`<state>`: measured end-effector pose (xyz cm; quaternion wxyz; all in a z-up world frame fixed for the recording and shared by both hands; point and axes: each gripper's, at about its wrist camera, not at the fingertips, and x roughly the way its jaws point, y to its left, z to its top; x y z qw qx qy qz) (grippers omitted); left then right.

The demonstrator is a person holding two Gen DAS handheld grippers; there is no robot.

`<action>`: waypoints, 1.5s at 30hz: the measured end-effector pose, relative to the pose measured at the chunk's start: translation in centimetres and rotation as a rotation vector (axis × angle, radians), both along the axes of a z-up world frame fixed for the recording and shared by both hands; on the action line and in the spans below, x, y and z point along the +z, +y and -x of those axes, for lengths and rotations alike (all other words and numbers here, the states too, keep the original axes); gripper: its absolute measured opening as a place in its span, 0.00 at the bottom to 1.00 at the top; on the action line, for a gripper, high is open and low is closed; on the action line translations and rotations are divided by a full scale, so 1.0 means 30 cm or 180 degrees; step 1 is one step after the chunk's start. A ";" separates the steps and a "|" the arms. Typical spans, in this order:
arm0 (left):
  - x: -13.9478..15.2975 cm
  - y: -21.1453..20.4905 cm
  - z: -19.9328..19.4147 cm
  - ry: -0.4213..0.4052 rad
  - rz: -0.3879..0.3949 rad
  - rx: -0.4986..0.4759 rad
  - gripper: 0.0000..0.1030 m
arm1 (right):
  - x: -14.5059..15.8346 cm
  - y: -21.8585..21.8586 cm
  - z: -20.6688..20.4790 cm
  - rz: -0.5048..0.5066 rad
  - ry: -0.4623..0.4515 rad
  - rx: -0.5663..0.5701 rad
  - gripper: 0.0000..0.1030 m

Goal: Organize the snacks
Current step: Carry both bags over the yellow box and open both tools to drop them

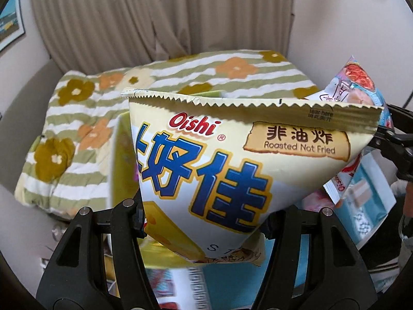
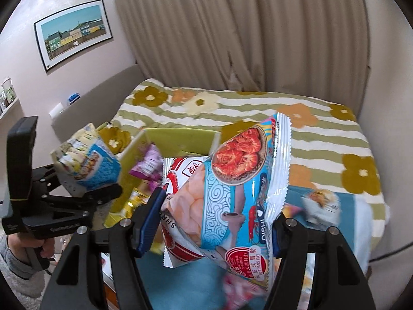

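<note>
Both tongs (image 1: 204,222) (image 2: 210,232) down-tilted, each gripping a snack bag (image 1: 232,165) (image 2: 232,188).

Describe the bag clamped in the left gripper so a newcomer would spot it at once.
Above the flower-patterned bedspread, the left gripper holds a cream-yellow Oishi bag by its lower end. Unlike the blue shrimp-cracker bag in the right gripper, it carries big blue characters and a "Roasted Not Fried" label.

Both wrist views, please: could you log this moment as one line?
left hand-held gripper: shut on Oishi bag | right hand-held gripper: shut on shrimp bag | green box: open, on bed
</note>
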<state>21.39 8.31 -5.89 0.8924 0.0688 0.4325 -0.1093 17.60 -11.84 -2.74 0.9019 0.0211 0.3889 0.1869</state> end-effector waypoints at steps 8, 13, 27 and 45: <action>-0.136 0.165 -0.178 0.0409 -0.0096 -0.0066 0.56 | -0.059 0.258 -0.114 0.0043 0.0181 0.0051 0.61; -0.181 0.194 -0.204 0.0481 -0.0092 -0.0249 0.83 | -0.114 0.317 -0.152 0.0109 0.0312 -0.0051 0.61; -0.117 0.304 -0.139 0.0371 0.0204 -0.0167 0.99 | -0.124 0.347 -0.145 0.0257 0.0432 -0.0208 0.61; -0.182 0.382 -0.137 0.0446 0.0229 -0.0047 0.99 | -0.207 0.477 -0.105 0.0511 0.0129 0.0319 1.00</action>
